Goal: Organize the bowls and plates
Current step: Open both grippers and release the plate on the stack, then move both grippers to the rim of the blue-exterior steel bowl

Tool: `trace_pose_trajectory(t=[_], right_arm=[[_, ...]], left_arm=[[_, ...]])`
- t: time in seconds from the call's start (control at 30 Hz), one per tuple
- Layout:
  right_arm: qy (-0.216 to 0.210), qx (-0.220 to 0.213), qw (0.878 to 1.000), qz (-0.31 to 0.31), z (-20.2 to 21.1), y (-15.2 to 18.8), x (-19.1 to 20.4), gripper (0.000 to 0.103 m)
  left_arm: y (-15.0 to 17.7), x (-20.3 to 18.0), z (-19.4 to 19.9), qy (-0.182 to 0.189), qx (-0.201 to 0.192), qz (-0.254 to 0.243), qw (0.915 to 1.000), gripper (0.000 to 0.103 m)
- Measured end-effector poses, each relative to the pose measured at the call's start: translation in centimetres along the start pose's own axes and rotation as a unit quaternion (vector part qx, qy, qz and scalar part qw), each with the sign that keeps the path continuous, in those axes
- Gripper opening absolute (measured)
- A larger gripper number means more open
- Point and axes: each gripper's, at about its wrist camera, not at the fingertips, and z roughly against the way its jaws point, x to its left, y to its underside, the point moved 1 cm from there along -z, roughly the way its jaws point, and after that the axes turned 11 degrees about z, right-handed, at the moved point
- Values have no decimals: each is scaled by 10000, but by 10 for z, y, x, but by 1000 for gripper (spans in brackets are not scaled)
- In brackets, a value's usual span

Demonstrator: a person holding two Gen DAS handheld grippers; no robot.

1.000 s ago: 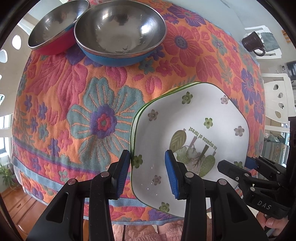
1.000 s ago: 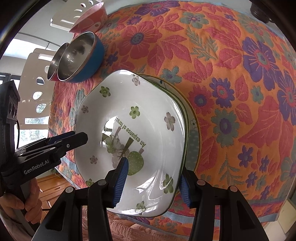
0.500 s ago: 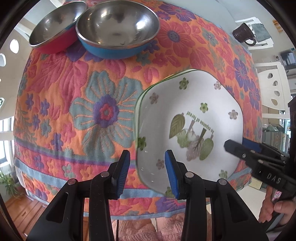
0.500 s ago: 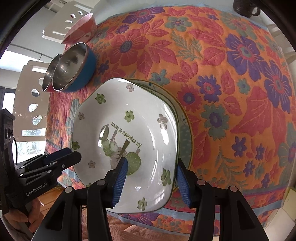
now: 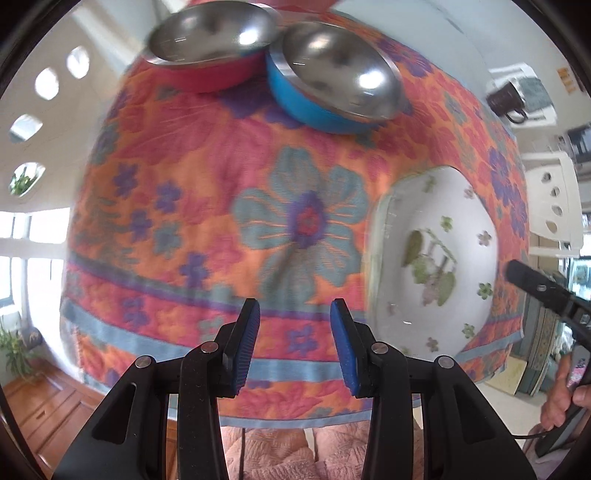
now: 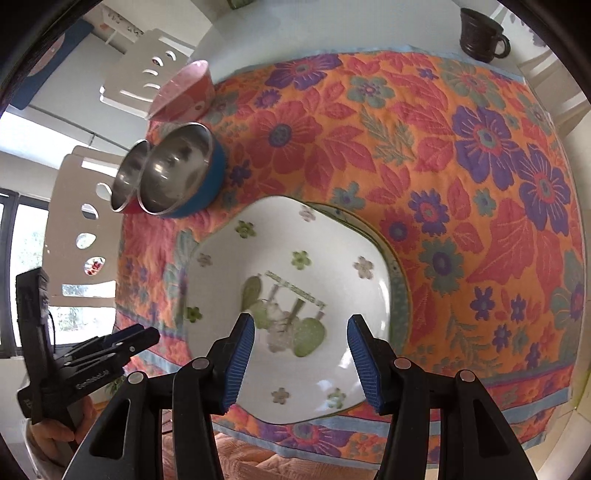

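A table covered by an orange cloth (image 6: 424, 155) with large red, purple and teal flowers fills both wrist views. Near the front edge of the cloth lies a white plate (image 6: 295, 280) printed with small green flowers and a plant picture; it rests on top of another plate (image 6: 400, 295), whose green-edged rim peeks out on one side. The right gripper (image 6: 300, 363) hangs above the near part of the white plate with its blue-padded jaws apart and nothing between them. The left gripper (image 5: 294, 345) hangs over bare cloth beside the plate, its jaws also apart and empty. Toward the back of the cloth sit two steel-lined bowls touching each other, a blue bowl (image 6: 184, 173) and a red bowl (image 5: 210, 44), with a pink bowl (image 6: 184, 92) just behind them. A dark mug (image 6: 482, 35) stands at the far corner of the table, off the cloth. White chairs (image 6: 77, 206) stand beside the table.
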Motion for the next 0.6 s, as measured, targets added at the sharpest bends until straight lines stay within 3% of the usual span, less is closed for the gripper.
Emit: trace_pose_trajectory(t=[0.2, 0.4, 0.53, 0.6], right_arm=[[-285, -204, 9991, 236, 9, -25, 45, 52], [-486, -277, 9954, 782, 11, -65, 88, 53], [-611, -259, 9935, 928, 0, -98, 99, 53], [-615, -211, 9936, 922, -8, -112, 99, 53]], left_arm=[[-17, 46, 12, -99, -28, 552, 9984, 37], [-48, 66, 37, 7, -227, 988, 9948, 41], [-70, 63, 48, 231, -376, 1111, 9928, 58], [-79, 55, 50, 313, -436, 1120, 9923, 59]])
